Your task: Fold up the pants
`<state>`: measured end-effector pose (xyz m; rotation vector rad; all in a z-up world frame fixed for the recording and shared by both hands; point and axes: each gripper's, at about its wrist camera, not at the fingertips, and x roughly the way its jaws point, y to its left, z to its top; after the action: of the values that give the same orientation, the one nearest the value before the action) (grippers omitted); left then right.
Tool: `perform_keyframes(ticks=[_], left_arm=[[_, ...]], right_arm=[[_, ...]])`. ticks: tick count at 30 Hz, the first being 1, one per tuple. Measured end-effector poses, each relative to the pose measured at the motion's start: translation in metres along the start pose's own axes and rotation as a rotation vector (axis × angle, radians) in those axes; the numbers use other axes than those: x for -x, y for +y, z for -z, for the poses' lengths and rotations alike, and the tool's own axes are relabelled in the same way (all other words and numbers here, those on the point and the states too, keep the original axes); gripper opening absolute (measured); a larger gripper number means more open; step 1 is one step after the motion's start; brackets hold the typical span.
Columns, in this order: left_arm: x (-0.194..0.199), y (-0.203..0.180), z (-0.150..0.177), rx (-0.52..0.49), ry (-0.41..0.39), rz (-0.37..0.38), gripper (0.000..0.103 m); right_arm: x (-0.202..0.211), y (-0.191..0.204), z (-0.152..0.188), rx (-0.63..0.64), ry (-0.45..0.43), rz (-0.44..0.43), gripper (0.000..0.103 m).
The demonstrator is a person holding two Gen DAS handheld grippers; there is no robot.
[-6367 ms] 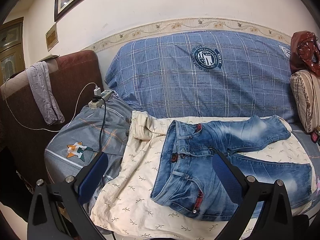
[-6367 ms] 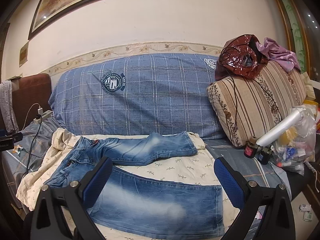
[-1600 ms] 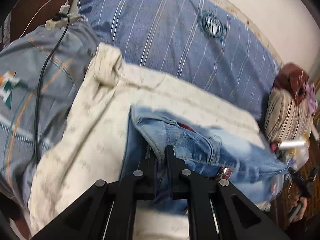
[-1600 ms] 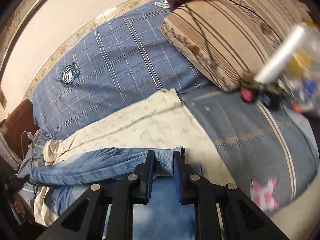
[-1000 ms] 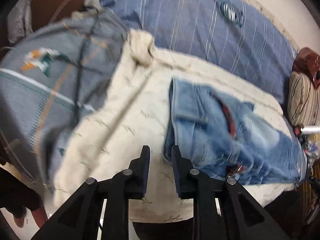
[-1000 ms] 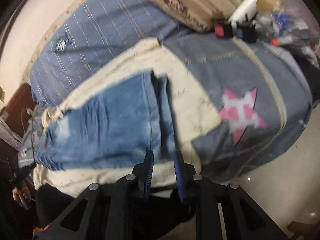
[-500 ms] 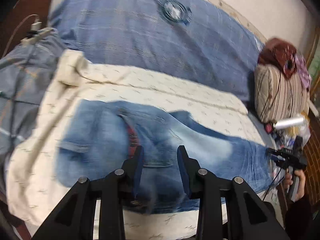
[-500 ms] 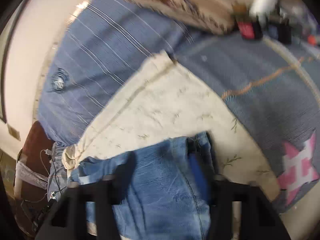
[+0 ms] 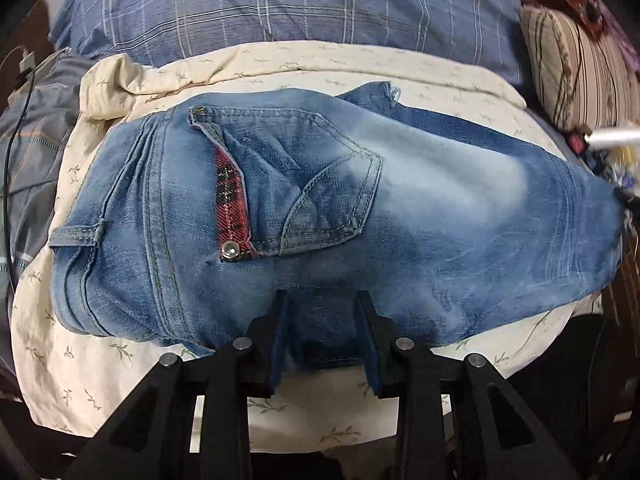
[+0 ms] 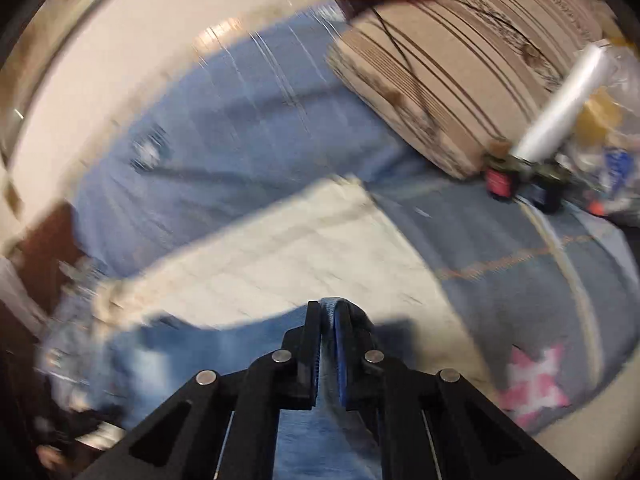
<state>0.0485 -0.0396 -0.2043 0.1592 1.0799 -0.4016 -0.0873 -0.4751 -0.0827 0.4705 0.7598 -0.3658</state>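
Blue jeans [image 9: 320, 200] lie folded lengthwise across centre of left wrist view, on cream sheet [image 9: 100, 344], back pocket with red plaid trim facing up, waistband toward left of frame. Left gripper [image 9: 323, 308] at bottom centre, fingers parted, tips over lower edge of denim, nothing pinched. Right wrist view blurred: right gripper [image 10: 328, 316] at bottom centre, fingers clamped on fold of denim. Blue plaid cushion [image 9: 280, 4] along top; striped pillow [image 10: 460, 64] upper right.
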Motion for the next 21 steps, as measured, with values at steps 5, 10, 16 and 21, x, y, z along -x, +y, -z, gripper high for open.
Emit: perform_keyframes(ticks=[5,10,16,21], left_arm=[[0.008,0.007,-0.005,0.039,-0.003,0.048,0.034],[0.027,0.016,-0.006,0.069,-0.056,0.051,0.034],[0.047,0.038,-0.016,0.125,-0.16,-0.028,0.034],[0.029,0.061,-0.013,0.177,-0.103,-0.096,0.034]], right_arm=[[-0.017,-0.048,0.011,-0.214,0.063,0.01,0.011],[0.016,-0.051,-0.008,-0.208,-0.078,-0.056,0.011],[-0.019,0.025,-0.013,0.014,0.052,-0.12,0.011],[-0.075,0.042,0.008,0.017,0.226,-0.07,0.011]])
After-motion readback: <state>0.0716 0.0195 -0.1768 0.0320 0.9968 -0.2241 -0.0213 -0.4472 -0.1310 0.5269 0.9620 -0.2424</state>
